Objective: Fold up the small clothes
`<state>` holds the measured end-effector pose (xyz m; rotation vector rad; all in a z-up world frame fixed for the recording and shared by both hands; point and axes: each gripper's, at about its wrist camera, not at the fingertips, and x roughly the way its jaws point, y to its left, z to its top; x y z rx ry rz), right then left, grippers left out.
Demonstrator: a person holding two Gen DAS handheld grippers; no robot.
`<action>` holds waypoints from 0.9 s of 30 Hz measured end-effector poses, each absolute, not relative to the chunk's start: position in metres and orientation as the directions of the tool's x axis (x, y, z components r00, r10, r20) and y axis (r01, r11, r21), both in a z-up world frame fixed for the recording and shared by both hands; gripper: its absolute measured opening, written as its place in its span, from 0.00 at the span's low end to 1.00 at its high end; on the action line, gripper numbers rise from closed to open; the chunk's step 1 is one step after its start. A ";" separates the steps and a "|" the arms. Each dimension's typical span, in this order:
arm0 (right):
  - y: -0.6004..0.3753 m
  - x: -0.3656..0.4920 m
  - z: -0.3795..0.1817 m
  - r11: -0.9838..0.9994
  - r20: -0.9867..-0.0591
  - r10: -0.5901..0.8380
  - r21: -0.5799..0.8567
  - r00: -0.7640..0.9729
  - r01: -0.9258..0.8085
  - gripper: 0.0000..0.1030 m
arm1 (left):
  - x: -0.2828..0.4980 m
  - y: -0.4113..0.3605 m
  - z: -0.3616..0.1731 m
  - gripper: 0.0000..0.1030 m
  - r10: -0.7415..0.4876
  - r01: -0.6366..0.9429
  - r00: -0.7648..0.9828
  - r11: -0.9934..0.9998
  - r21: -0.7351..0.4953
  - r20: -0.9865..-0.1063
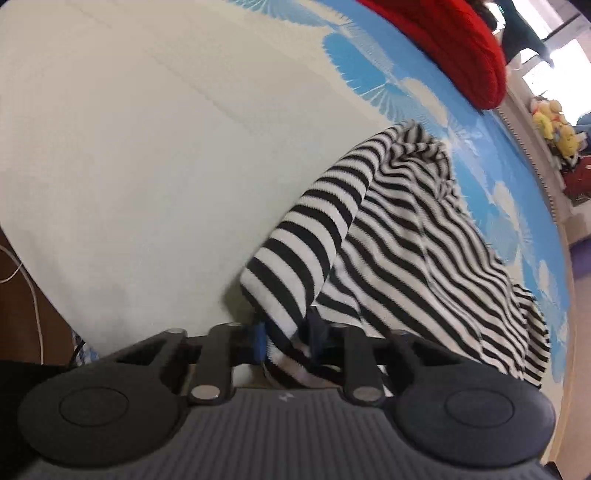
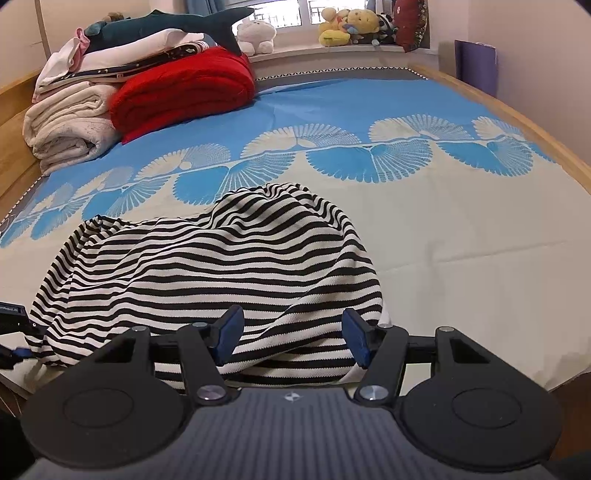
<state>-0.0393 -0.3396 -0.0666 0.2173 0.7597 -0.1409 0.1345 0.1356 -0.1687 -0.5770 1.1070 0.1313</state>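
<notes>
Left gripper: fingers nearly together, pinched on a folded sleeve or edge of the striped garment. One blue pad shows at the left of the cloth; the other finger is mostly buried under fabric. The striped cloth runs up and away from the fingers to the right, draped in loose folds over the bed cover.

Right gripper: fingers wide apart, blue pads clear on both sides, gripping nothing. The black-and-white striped garment lies bunched directly ahead of and under the fingers; a hump of it sits between the two pads but neither pad presses on it as far as I can tell. The cloth spreads mostly to the left of the fingers and forward, with a raised fold at its far end.

Garment sits on the cream part of the bed cover, near the bed's front edge. Beyond the fingers the cover turns blue with a fan pattern. Far left ahead: red folded blanket against a stack of white bedding, with a dark shark plush on top. Plush toys on the windowsill far ahead.

At the right view's left edge, part of the other gripper's dark body touches the garment's corner
</notes>
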 end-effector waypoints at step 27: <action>-0.474 -0.083 -0.053 0.687 -0.586 -0.303 0.412 0.751 0.599 0.58 | 0.060 -0.289 -0.077 0.35 -0.472 0.654 0.360 0.743 -0.143 -0.805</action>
